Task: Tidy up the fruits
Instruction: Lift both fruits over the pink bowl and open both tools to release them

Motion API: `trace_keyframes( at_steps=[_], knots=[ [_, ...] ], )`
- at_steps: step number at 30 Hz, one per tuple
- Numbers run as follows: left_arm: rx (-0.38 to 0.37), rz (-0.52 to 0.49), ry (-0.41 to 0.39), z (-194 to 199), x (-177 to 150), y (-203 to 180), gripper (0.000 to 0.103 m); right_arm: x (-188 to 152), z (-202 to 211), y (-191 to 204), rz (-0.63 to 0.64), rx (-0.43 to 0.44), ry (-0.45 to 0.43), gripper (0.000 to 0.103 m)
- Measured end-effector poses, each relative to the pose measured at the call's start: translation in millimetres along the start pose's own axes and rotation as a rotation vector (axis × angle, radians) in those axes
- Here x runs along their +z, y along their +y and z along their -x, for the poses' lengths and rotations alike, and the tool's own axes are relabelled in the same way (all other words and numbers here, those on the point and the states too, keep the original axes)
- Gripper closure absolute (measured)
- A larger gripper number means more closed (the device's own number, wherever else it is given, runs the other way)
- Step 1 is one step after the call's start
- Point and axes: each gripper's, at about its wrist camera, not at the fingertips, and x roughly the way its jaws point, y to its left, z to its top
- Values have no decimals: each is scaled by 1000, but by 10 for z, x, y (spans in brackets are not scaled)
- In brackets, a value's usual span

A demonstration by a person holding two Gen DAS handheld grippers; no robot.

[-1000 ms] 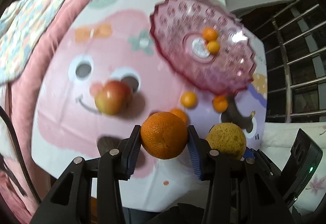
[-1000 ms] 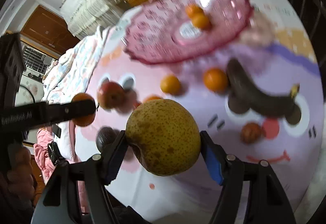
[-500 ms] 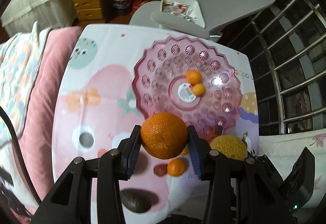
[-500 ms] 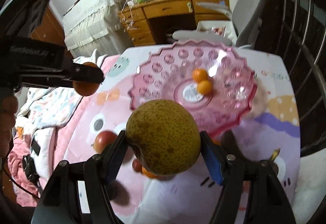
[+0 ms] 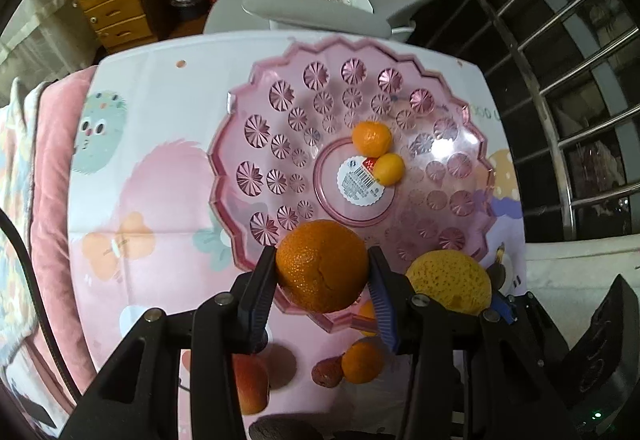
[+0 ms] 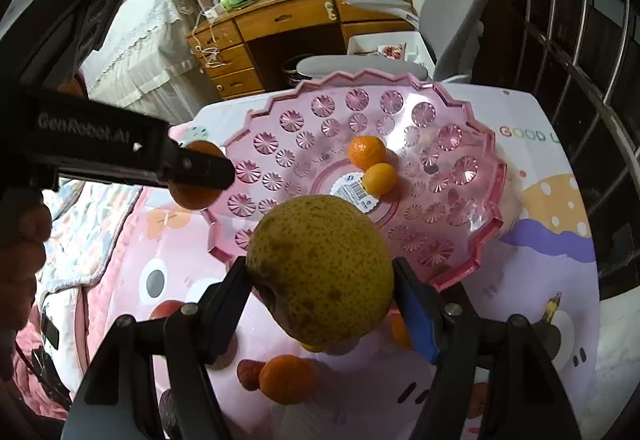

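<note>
Left wrist view: the left gripper [image 5: 322, 272] pinches an orange [image 5: 322, 266] over the pink bowl [image 5: 256, 176]'s near rim. The right gripper [image 6: 320, 280] clamps a speckled pear [image 6: 319, 269] beside it.

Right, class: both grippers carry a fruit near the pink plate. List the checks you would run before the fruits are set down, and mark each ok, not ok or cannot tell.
1. Left gripper clamped on the orange: ok.
2. Right gripper clamped on the pear: ok.
3. Bare space in the pink plate beside the two small oranges: ok.
4. Orange over the plate's near rim, not the cloth: ok.
5. Pear past the rim: cannot tell; the fruit hides the edge.
6. The two grippers apart from each other: ok in the right wrist view.
</note>
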Motion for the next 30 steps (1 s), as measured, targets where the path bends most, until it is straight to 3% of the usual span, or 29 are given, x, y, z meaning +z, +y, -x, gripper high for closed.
trace_keyframes(
  at_steps=[11,12,15,30],
  knots=[
    [-43,19,41,-307,94,104,59,39,-148,33,-7,-44,27,31],
    [-46,21,42,-307,94,111,54,46,-155,34,-8,-47,30,31],
    [-59,17,18,-243,94,116,43,63,-170,42,-9,-55,37,31],
    [-48,31,-55,253,-126,113,43,-7,248,120,0,-54,-47,31]
  ],
)
